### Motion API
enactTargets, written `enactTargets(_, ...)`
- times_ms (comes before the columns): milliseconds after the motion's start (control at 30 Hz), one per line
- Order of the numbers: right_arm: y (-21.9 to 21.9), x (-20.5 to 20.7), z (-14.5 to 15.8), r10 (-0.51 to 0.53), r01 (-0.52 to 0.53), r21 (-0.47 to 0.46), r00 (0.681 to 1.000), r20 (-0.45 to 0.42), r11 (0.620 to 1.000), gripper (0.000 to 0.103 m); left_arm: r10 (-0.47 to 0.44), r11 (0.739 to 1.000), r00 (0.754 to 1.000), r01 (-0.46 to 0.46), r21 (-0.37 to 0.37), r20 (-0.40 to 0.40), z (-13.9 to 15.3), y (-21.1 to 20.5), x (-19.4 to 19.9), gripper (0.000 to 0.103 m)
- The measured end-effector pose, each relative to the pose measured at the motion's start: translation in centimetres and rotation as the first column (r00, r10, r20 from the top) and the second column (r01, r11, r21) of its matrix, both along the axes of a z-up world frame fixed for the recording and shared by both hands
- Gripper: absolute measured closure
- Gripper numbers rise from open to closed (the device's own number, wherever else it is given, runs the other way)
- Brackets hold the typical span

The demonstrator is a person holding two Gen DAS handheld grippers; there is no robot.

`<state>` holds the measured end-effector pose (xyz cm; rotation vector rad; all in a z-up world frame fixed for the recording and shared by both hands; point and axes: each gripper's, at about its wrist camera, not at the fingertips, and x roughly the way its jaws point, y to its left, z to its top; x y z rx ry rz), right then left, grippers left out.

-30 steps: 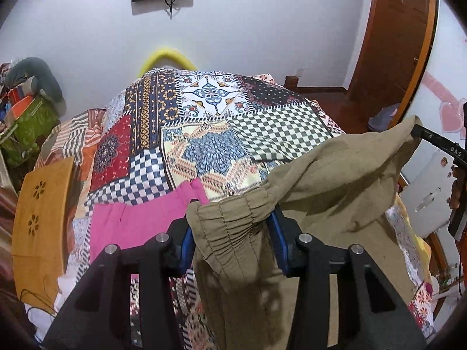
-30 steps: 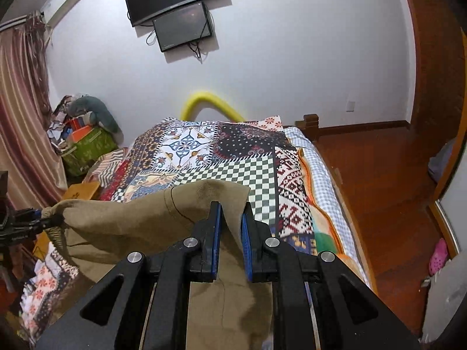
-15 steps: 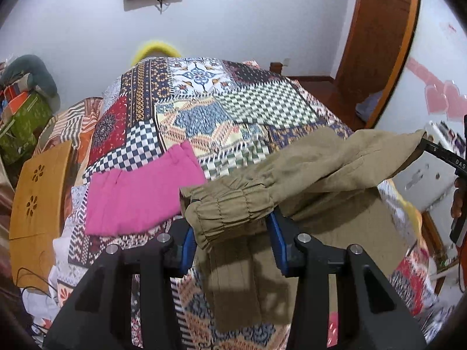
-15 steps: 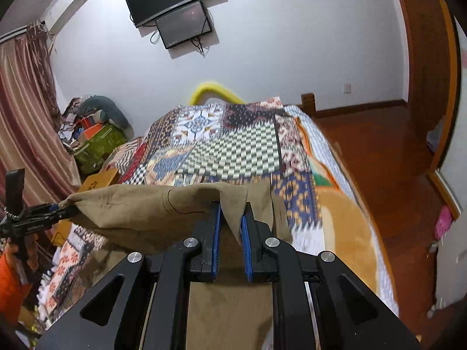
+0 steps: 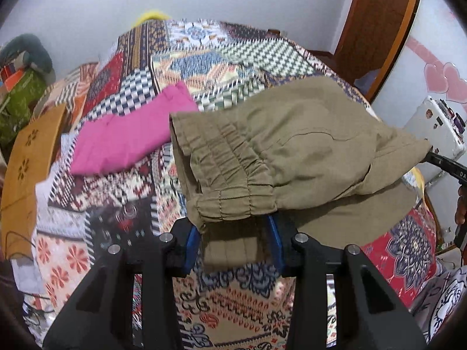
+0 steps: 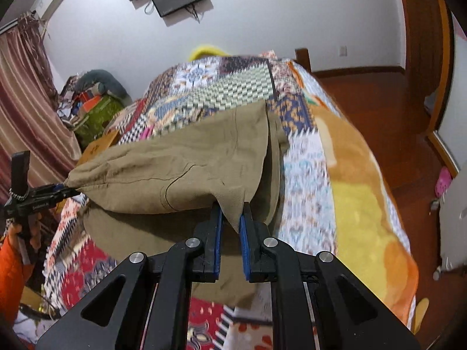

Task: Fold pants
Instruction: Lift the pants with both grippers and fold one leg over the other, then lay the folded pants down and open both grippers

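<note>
At the bottom centre of each wrist view the tongs gripped the olive pants (image 5: 292, 151): the left tongs (image 5: 233, 242) clamped the gathered elastic waistband, the right tongs (image 6: 231, 230) pinched a thin corner, jaws nearly together. The garment hung doubled between them above the patchwork bed (image 5: 204, 52), its lower layer already on the cover, so one fold looked nearly laid, with further folds left. The legs' ends were hidden beneath the fabric, and the bedspread was motion-blurred.
</note>
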<state>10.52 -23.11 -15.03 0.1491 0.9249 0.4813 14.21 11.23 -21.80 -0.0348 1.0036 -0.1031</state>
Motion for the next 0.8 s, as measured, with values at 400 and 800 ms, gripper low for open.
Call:
enactTargets(400, -1.3, -2.6, -2.5, -0.010, 0.005, -0.053, 0.995, -0.094, 0.999, 0.092, 0.075, 0.997, 0.997, -0.075, -0.015, -0.024, -0.8, 1.8, -2.9, 0.063)
enactTargets(800, -2.1, -3.1, 1.1, -0.057, 0.057, -0.063, 0.998, 0.008, 0.996, 0.077, 0.122, 0.992, 0.990, -0.119, -0.049, 0.072, 3.8, 0.8, -3.5, 0.049)
